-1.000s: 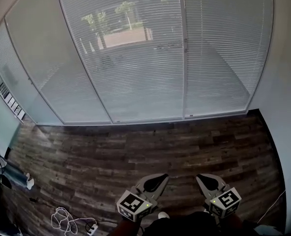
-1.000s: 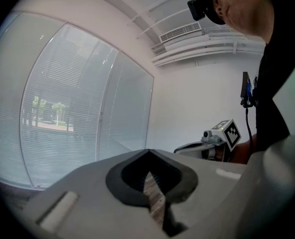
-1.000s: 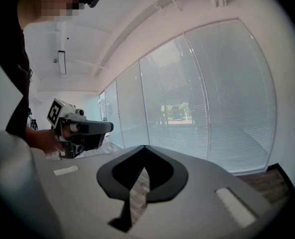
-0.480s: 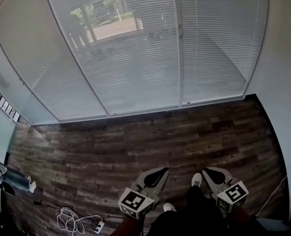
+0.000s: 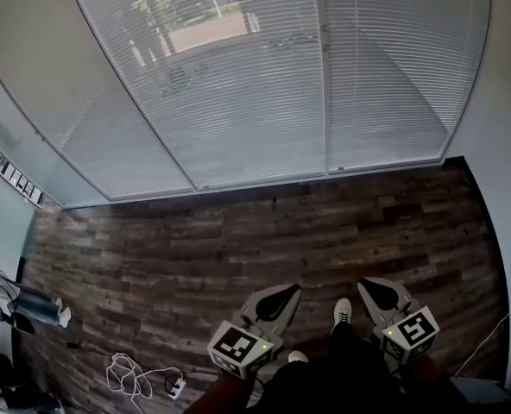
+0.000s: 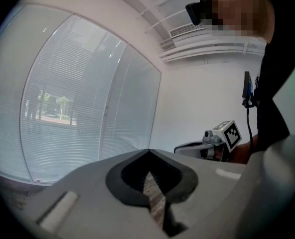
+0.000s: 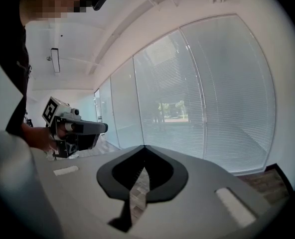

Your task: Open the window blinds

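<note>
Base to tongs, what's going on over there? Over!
Left tongs shut, empty. Right tongs same. Blinds down, untouched. Wood floor between us; cable lies off left.

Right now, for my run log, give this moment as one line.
blinds: down, untouched | left tongs: shut, empty | right tongs: shut, empty | position: above floor, short of blinds

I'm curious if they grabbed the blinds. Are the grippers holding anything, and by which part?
Nothing is held: the left hand-held gripper and right hand-held gripper are both shut, empty.
</note>
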`<state>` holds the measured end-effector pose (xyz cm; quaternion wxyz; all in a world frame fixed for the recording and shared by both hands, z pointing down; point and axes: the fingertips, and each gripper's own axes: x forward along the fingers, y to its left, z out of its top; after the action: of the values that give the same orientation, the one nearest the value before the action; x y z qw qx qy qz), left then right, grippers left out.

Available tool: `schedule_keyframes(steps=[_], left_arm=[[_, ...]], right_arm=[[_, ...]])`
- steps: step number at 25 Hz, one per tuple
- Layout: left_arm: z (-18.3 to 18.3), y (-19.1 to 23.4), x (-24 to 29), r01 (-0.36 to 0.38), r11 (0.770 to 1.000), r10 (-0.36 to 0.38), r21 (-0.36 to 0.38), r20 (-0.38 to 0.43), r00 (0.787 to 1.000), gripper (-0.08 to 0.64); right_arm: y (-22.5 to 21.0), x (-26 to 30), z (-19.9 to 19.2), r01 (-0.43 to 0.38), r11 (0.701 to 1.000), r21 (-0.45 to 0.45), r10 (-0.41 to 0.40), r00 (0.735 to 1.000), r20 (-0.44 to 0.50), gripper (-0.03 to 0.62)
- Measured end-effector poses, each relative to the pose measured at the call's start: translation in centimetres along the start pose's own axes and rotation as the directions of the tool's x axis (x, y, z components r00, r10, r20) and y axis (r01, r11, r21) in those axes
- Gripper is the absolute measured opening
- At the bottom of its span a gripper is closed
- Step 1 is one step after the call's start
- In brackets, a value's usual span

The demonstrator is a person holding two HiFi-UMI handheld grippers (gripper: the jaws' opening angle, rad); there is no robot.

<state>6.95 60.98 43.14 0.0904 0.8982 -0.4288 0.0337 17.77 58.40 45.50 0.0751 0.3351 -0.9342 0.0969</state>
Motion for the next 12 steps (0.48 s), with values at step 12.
schedule_keyframes(steps=[12], left_arm=[[4.3,7.0,12.9,-0.124,0.991,0.124,-0.052,-0.010,0.992,0.000]], right_arm=[[-14.8,4.7,3.1,-0.006,1.000,0.016,0.006,1.000,0.012,0.026]])
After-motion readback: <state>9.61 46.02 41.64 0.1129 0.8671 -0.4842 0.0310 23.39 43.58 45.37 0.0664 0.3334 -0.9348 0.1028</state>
